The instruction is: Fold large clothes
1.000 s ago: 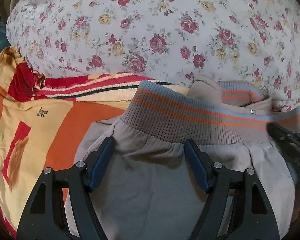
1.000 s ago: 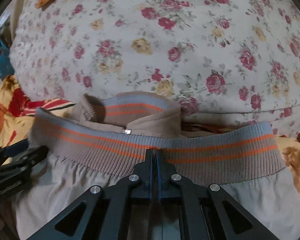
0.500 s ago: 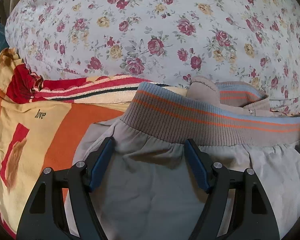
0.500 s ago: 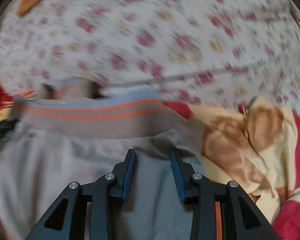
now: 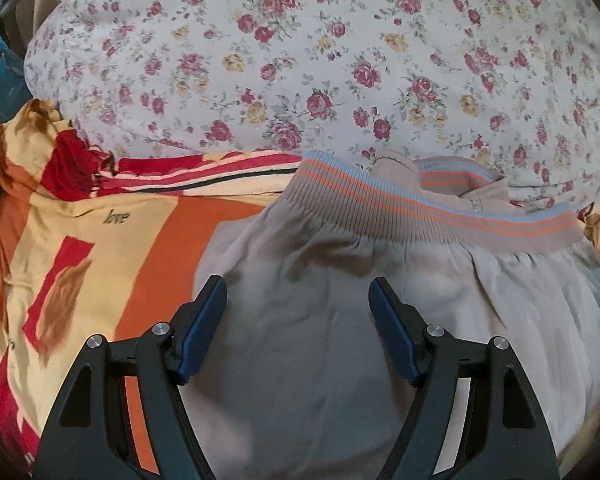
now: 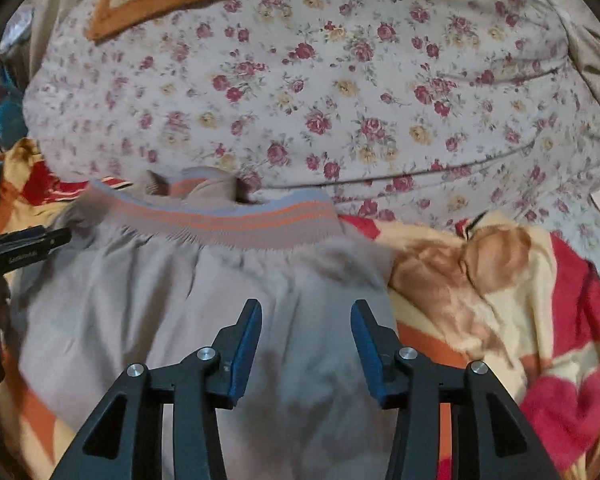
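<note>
Grippers, left point(image 5: 296, 304) and right point(image 6: 305, 322), tilt down over jacket point(image 5: 380, 320).

The jacket point(image 5: 340, 340) is coloured grey-beige, its ribbed hem point(image 5: 420, 212) striped orange and light blue; the blanket point(image 5: 80, 248) is patterned orange, yellow and red; the quilt point(image 5: 320, 60) is printed with roses.

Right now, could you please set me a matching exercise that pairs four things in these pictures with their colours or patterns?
Column one:
1. jacket body
2. ribbed hem band
3. quilt
4. blanket

Column two:
A. pale with small red and yellow roses
B. plain grey-beige
C. orange, yellow and red blocks, with the word "love"
D. taupe rib with orange and light blue stripes

Pairs: 1-B, 2-D, 3-A, 4-C
</note>
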{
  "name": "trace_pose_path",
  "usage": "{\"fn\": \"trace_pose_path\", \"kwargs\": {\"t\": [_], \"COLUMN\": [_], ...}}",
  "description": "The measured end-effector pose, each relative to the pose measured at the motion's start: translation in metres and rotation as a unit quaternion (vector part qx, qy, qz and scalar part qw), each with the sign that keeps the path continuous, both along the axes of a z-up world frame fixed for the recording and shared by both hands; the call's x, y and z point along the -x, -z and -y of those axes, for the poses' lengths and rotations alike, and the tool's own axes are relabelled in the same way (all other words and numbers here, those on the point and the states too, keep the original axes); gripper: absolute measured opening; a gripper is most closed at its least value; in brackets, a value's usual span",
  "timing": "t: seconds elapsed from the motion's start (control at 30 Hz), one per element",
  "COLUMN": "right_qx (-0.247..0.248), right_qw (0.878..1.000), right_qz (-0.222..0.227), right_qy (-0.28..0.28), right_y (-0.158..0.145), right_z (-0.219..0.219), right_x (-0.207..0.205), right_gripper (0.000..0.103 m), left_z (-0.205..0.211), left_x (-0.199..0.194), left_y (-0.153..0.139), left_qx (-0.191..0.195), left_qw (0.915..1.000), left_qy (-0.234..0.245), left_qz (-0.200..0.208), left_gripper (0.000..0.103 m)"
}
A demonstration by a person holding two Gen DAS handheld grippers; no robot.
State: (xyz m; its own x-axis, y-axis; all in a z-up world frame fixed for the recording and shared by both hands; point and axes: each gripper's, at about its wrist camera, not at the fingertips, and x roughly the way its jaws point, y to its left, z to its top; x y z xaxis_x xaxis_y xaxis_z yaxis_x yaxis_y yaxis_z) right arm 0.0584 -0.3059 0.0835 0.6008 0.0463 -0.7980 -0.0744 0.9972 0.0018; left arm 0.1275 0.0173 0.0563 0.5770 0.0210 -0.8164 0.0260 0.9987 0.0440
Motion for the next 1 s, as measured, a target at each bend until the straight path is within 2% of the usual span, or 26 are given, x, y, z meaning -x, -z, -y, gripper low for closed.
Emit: {"fn": "trace_pose_path", "kwargs": {"t": [0.3,0.57,0.73,0.87,1.0], "right_qx": [0.021,0.029,0.057,0.032,-0.02], "right_qw": [1.0,1.0,0.998,0.998,0.999], "right_qz": [-0.002,-0.005,-0.012,-0.032,0.003], "right_qy": [0.005,0.008,0.012,0.035,0.034], "right_y": [0.014,0.026,0.041,0.044,0.013], "right_z": [0.002,0.007,0.014,0.032,0.033], "right_x": [0.026,0.03,0.024,0.025,0.039], "right_gripper": [0.044,0.044,0.044,0.044,0.044], "left_z": [-0.023,-0.041,-0.052,-0.066,-0.083], "left_x": [0.049,0.076,0.083,0.085,0.083], "left_y": [-0.02,-0.018,-0.013,-0.01,-0.013], "left_qx": [0.007,0.013,0.024,0.043,0.079], "left_qw": [0.9998,0.9998,0.9995,0.9986,0.9958], "left_qy": [0.006,-0.008,-0.019,-0.033,-0.045], "left_qz": [0.016,0.016,0.008,-0.001,-0.002], "left_gripper": [0.074,0.074,0.074,0.074,0.074]}}
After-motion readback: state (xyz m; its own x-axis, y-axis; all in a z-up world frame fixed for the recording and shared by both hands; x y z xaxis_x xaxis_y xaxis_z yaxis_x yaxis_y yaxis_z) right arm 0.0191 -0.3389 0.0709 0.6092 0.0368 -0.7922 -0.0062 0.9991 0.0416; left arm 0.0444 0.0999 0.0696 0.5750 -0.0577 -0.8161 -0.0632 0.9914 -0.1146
